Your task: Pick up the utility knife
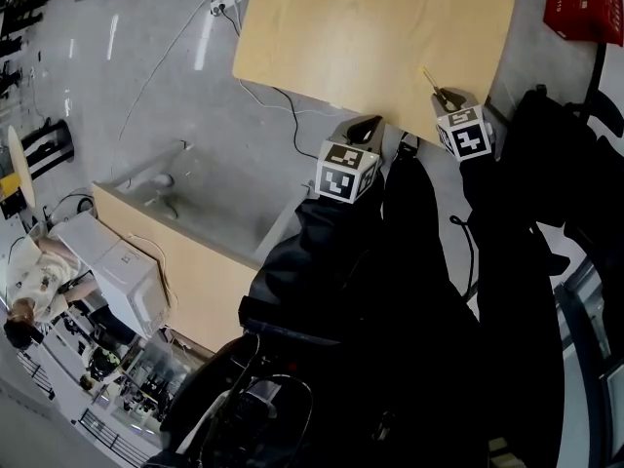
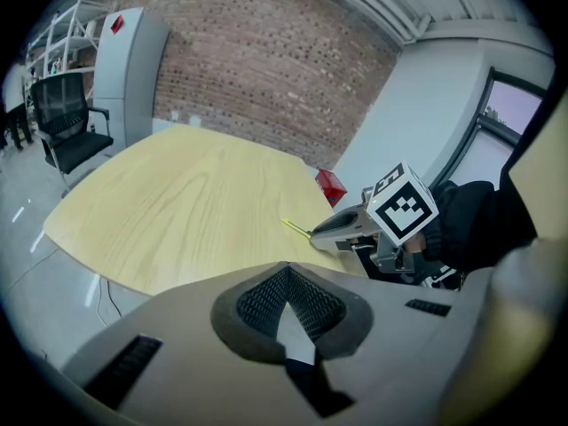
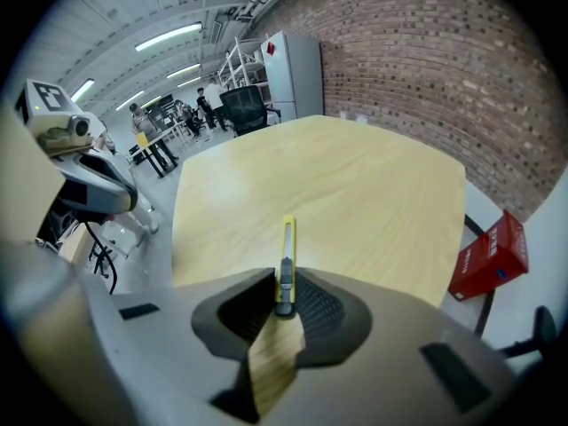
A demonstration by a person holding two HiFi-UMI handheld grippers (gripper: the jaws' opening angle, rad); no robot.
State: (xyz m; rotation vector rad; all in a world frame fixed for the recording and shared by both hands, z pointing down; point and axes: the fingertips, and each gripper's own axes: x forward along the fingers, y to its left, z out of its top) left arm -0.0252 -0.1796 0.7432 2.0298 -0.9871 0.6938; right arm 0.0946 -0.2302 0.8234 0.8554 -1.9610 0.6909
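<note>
Right gripper [image 3: 284, 284]: the jaws are closed on the rear end of the utility knife [image 3: 285, 254]. The knife is yellow with a dark slider. It sits upright on its narrow edge between the two ribbed pads, and its front length projects straight forward beyond the jaw tips.

The knife's free end lies over the near edge of the light wooden table [image 3: 355, 180]. In the head view this is the table's lower right edge. Whether the knife rests on the surface or is held clear of it cannot be determined from any view.

Left gripper [image 2: 284, 272]: the jaw pads meet at their tips, with nothing between them. In the head view it is held to the left of the right gripper, at the same near edge of the table. The two grippers are close together but apart. The left gripper does not touch the knife.

Surroundings: a red box [image 3: 493, 256] stands on the floor beyond the table's right side, well apart from the knife. A black office chair [image 2: 67, 122] and a tall pale cabinet [image 2: 124, 60] stand at the far end of the table, in front of a brick wall [image 2: 266, 69]. The visible table top carries no other item.
</note>
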